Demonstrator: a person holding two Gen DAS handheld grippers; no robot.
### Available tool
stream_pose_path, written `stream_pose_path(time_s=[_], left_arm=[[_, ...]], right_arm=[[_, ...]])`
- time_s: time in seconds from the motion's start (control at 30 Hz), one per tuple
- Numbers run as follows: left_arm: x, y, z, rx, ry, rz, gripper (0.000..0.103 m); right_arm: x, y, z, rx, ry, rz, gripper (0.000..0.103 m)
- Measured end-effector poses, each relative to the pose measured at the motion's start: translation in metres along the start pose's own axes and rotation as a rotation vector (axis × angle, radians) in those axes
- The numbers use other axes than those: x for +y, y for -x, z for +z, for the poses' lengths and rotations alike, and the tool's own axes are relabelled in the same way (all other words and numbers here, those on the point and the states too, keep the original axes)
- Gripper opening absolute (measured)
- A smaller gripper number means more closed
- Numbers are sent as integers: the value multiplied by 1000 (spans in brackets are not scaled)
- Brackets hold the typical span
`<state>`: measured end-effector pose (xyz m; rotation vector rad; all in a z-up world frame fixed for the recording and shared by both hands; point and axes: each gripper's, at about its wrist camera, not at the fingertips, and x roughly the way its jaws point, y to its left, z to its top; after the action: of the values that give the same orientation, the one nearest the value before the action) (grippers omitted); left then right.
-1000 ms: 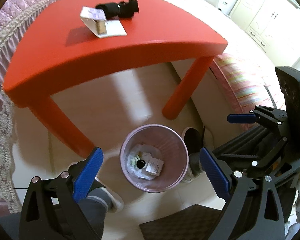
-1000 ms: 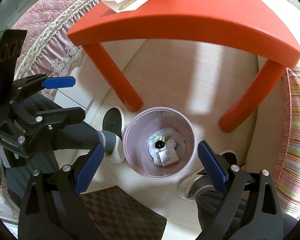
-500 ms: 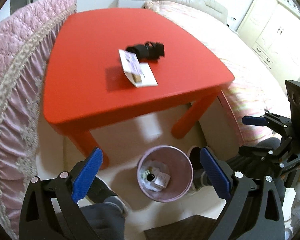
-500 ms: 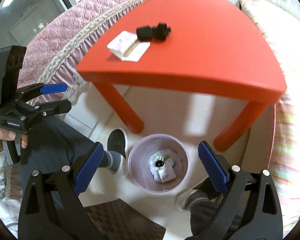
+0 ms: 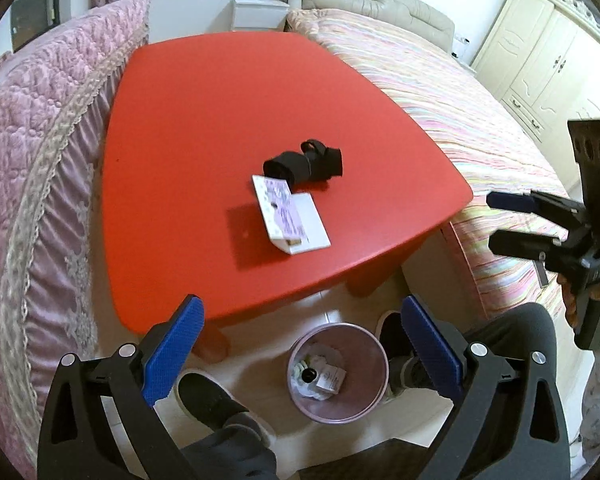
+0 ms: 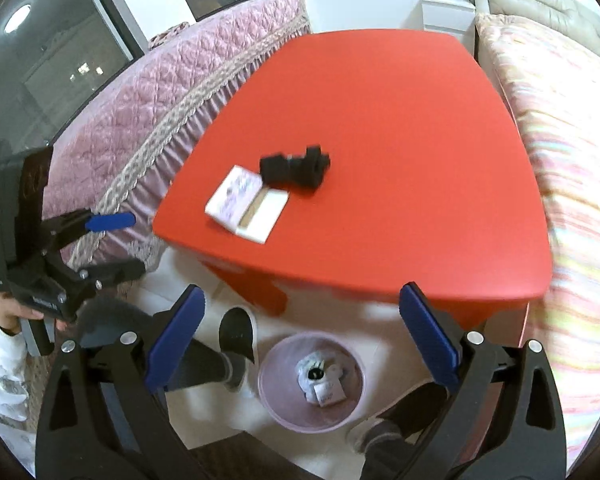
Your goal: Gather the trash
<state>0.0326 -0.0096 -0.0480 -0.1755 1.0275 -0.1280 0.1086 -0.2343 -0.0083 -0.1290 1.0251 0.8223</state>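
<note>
A pink trash bin (image 5: 374,350) stands on the floor below the red table's (image 5: 204,120) front edge, with crumpled paper and a small box inside; it also shows in the right wrist view (image 6: 278,396). On the table lie an opened white and purple box (image 5: 288,214) (image 6: 246,202) and a rolled black strap (image 5: 304,162) (image 6: 294,168). My left gripper (image 5: 300,346) is open and empty, high above the bin. My right gripper (image 6: 300,334) is open and empty too. Each gripper shows in the other's view: the right one (image 5: 512,220), the left one (image 6: 114,242).
A pink quilted bed (image 5: 32,140) borders the table on the left, a striped bed (image 5: 452,92) on the right. The person's feet in slippers (image 5: 204,392) (image 5: 392,328) flank the bin. A dark checked mat (image 5: 380,460) lies near. White wardrobes (image 5: 540,48) stand at the far right.
Both grippers have risen and tilted up from just over the bin. The tabletop with the box and strap now fills the middle of both views, and the bin looks smaller and lower.
</note>
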Motion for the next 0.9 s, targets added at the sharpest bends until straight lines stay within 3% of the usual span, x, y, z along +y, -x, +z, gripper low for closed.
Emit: stream_pose_path(time_s=[0.47, 0.9], left_arm=[[30, -37, 51, 91, 94, -54, 95], [40, -78, 66, 179, 163, -125, 95]], right_arm=[[-19, -60, 86, 82, -31, 31, 96], [-30, -126, 113, 189, -94, 84, 96]])
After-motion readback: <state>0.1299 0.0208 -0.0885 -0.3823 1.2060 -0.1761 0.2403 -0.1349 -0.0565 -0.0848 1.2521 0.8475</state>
